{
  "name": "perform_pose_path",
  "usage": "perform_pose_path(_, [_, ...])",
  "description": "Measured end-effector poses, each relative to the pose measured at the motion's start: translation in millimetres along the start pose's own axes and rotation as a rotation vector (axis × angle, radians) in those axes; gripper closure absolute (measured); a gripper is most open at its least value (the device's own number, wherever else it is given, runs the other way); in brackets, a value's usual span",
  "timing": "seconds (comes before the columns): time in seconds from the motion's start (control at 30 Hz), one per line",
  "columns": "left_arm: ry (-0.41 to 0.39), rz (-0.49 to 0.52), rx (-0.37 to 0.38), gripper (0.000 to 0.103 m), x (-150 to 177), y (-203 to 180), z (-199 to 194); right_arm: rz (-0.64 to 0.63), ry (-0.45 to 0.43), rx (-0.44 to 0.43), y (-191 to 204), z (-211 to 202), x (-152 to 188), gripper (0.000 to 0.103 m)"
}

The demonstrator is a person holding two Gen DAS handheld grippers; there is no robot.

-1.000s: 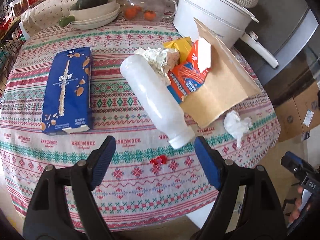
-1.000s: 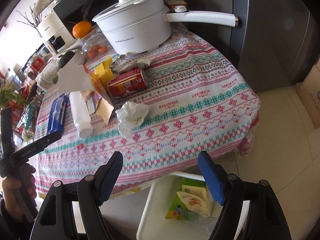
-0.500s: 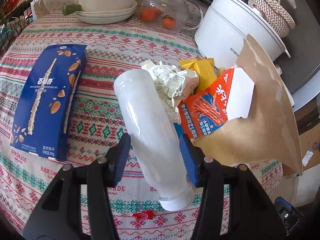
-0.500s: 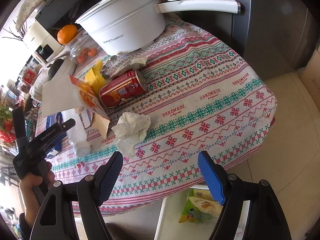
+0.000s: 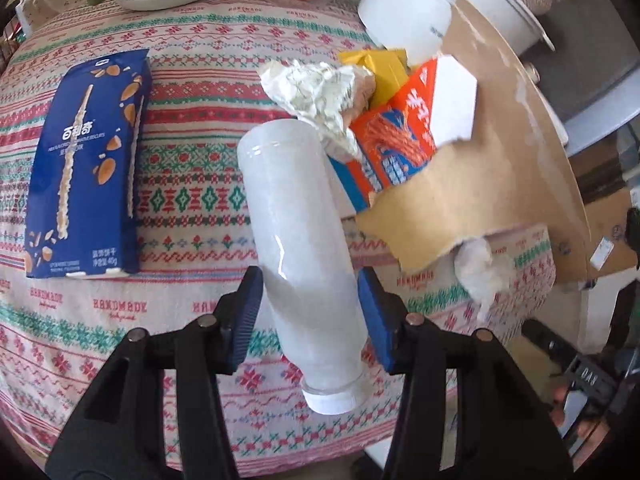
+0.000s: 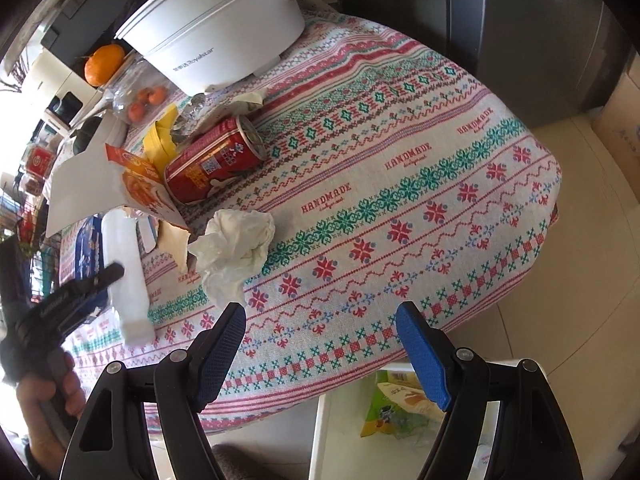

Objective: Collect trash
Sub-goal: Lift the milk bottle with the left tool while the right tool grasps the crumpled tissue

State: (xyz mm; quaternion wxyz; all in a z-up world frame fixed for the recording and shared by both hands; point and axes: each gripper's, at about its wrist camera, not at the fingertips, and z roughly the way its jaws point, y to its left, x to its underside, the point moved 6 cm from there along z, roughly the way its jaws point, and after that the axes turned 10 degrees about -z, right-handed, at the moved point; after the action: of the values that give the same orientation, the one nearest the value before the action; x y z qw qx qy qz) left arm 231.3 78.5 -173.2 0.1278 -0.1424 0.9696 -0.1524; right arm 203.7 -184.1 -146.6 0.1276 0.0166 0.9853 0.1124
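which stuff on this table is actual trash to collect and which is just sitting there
Trash to collect:
- white plastic bottle, lying between the left gripper pads
- crumpled white tissue
- red drink can on its side
- torn orange snack box
- crumpled paper wrapper

Probably just there:
- white electric pot
- blue biscuit box; looks intact
- orange fruit

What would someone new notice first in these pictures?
A white bottle lies on the tablecloth between the left hand-held gripper pads. Beside it are a torn carton and a red can. A crumpled tissue lies ahead of the open right hand-held gripper.
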Motion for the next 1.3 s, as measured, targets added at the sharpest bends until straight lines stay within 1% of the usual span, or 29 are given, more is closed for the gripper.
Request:
perform_pose_path(0.03, [0.015,0.037,-0.010,0.052,6.0,-1.0,-1.8,0.001,0.001,-0.002,0.1,0.1,0.4,0.024])
perform_pose_path(0.07, [0.022,0.049,-0.012,0.052,10.6,-0.2,-3.2,-0.005,0.001,0.001,0.6,0.0,0.5,0.024])
perform_pose_path(0.17, [0.033,0.014,0.016,0.052,17.4,7.8,-4.0,-0.032,0.001,0.021,2.6,0.2,1.2,0.024])
perform_pose_path(0.23, [0.020,-0.024,0.032,0.052,13.6,12.5,-3.8,-0.045,0.004,0.033,3.4,1.5,1.3,0.024])
perform_pose_path(0.3, [-0.036,-0.052,0.036,0.050,5.8,12.0,-8.4,-0.047,0.007,0.032,4.6,3.6,0.4,0.024])
perform_pose_path(0.37, [-0.069,-0.056,0.050,0.049,1.3,8.9,-7.5,-0.045,0.009,0.027,5.6,5.2,-0.2,0.024])
perform_pose_path(0.43, [-0.072,-0.060,0.033,0.049,-2.1,7.4,2.3,-0.044,0.007,0.024,6.6,6.1,-1.6,0.024])
perform_pose_path(0.5, [-0.060,-0.055,0.011,0.049,-0.5,7.6,12.0,-0.046,0.003,0.020,8.5,7.2,-2.6,0.024])
perform_pose_path(0.53, [-0.051,-0.055,0.003,0.051,0.6,7.7,16.2,-0.049,0.000,0.019,9.8,8.0,-2.9,0.024])
perform_pose_path(0.6, [-0.049,-0.059,0.011,0.052,4.2,7.6,18.3,-0.060,-0.002,0.018,13.9,11.1,-3.9,0.024])
perform_pose_path(0.73, [-0.082,0.016,-0.047,0.052,11.8,3.6,9.3,-0.088,-0.021,-0.008,24.3,16.8,-8.6,0.024])
perform_pose_path(0.83, [-0.104,0.056,-0.051,0.052,17.9,6.4,-3.1,-0.082,-0.053,-0.047,30.7,18.9,-16.0,0.024])
perform_pose_path(1.0, [-0.120,0.084,-0.057,0.052,27.0,25.0,-21.8,-0.087,-0.098,-0.088,39.4,25.9,-28.4,0.024])
perform_pose_path(1.13, [-0.101,0.091,-0.055,0.052,36.3,36.6,-26.8,-0.090,-0.107,-0.113,45.7,37.1,-34.0,0.024])
perform_pose_path(1.27, [-0.101,0.082,-0.056,0.052,43.0,44.8,-31.4,-0.096,-0.124,-0.105,49.5,46.8,-39.7,0.024])
perform_pose_path(1.3, [-0.104,0.082,-0.055,0.052,46.2,46.1,-34.7,-0.104,-0.130,-0.103,50.7,49.6,-41.6,0.026])
